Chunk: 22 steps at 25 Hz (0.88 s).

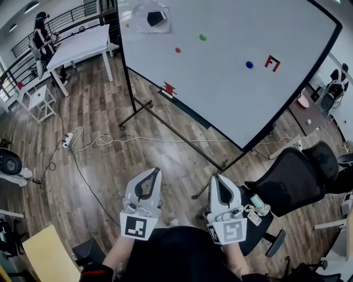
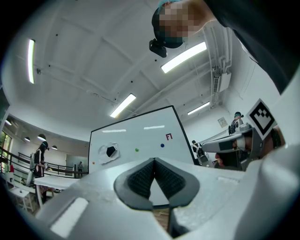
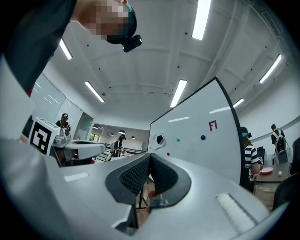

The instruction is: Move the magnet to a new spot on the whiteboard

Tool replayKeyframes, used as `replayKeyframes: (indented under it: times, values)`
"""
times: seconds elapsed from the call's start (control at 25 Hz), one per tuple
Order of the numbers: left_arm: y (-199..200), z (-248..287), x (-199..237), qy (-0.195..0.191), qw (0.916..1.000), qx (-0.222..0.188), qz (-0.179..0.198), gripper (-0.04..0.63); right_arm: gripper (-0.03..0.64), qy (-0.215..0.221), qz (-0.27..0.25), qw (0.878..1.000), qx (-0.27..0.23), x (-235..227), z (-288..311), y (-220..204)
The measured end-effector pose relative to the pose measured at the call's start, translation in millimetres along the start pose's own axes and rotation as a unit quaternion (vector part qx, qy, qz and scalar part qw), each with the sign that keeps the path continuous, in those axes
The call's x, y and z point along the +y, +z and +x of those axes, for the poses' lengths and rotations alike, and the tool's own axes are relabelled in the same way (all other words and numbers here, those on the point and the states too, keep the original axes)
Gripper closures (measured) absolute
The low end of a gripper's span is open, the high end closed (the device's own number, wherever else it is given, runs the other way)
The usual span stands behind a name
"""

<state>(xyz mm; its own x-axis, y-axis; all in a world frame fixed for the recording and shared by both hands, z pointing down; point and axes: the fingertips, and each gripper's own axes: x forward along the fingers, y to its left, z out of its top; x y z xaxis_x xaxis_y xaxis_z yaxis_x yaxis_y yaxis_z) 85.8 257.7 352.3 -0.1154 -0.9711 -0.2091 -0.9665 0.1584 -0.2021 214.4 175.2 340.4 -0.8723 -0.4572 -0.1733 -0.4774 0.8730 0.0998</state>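
The whiteboard [image 1: 220, 93] stands on a dark frame on the wooden floor [image 1: 110, 115], well apart from both grippers. On its white face there are several small round magnets: a green magnet [image 1: 202, 37] near the top, a red magnet [image 1: 177, 50] a little lower and to the left of it, a blue magnet [image 1: 249, 64] further to the right, and a very small orange dot [image 1: 126, 25] near the left edge. I cannot tell which one the task means. Just beside the blue magnet is a red mark [image 1: 272, 63], and at the top left a crumpled pale sheet [image 1: 144, 12] with a black shape on it is stuck to the board. The left gripper [image 1: 155, 171] and the right gripper [image 1: 215, 177] are low in the head view, side by side and near the person's body, both pointing toward the board. In each gripper view the two dark ribbed pads meet at their tips and nothing is between them, so both grippers are closed and empty. A black office chair [image 1: 292, 182] stands just to the right of the right gripper, and a white cable [image 1: 138, 140] lies on the floor in front of the board.
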Motion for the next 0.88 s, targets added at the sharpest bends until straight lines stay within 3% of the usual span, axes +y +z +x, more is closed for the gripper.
replayKeyframes:
  times: [0.28,0.88]
  values:
    - [-1.4,25.0,-0.9,0.006,0.9999,-0.006,-0.008,0.594,0.615,-0.003,0.011,1.0,0.005,-22.5,8.5,-3.2]
    - [-23.0,86.5,9.3,-0.026,0.9995,-0.014,-0.008,0.594,0.615,-0.034,-0.003,0.999,0.006,-60.4,45.4,-16.2]
